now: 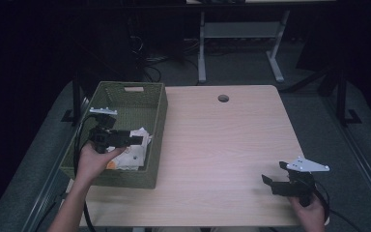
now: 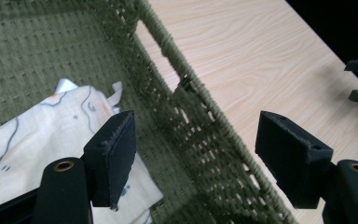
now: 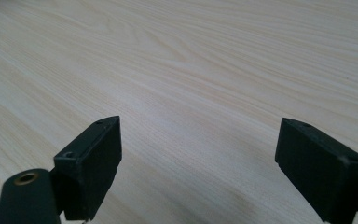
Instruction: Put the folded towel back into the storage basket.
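Both tongs gape empty, left tongs over basket; no legible writing.

We count one wooden table, one green woven basket at its left edge, and one white printed cloth lying inside that basket. We count two grippers: the left gripper and the right gripper, each held by one hand.

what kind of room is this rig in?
Probably a lab or office workspace, dimly lit: a light wood desk with a cable hole, another desk's white metal legs behind it with tangled cables on grey carpet, and a woven green basket.
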A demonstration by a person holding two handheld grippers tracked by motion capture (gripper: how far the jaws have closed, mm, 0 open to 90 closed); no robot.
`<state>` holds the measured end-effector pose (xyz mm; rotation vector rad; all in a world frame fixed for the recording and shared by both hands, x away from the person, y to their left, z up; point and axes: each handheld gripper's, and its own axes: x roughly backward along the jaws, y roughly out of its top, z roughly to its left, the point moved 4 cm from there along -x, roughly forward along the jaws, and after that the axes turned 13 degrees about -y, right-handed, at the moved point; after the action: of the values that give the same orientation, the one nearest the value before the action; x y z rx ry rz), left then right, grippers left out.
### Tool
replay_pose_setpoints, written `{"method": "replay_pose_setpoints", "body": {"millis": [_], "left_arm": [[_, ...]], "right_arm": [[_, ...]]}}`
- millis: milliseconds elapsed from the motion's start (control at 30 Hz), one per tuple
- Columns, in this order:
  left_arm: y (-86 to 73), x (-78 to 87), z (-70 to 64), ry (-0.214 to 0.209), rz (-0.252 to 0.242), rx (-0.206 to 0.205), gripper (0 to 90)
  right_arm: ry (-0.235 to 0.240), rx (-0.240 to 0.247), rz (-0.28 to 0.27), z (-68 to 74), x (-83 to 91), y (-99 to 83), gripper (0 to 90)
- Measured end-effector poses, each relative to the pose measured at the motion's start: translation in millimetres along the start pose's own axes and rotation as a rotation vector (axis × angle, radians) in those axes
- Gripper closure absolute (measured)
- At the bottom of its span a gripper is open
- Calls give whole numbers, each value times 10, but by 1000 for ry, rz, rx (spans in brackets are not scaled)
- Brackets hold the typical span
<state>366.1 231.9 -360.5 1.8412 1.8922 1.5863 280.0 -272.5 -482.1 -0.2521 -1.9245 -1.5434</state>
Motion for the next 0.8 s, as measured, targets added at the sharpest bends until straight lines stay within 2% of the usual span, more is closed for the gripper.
{"method": "replay_pose_setpoints", "body": {"millis": [400,800], "left_arm": [[72,-58,-102,-11,-27,-17,284],[145,-174,-280,-37,-35,-46,280]], "right_arm": [[-3,-15,-4,-39,5,-2,140],[-4,-23,-2,-58,8,-10,140]]}}
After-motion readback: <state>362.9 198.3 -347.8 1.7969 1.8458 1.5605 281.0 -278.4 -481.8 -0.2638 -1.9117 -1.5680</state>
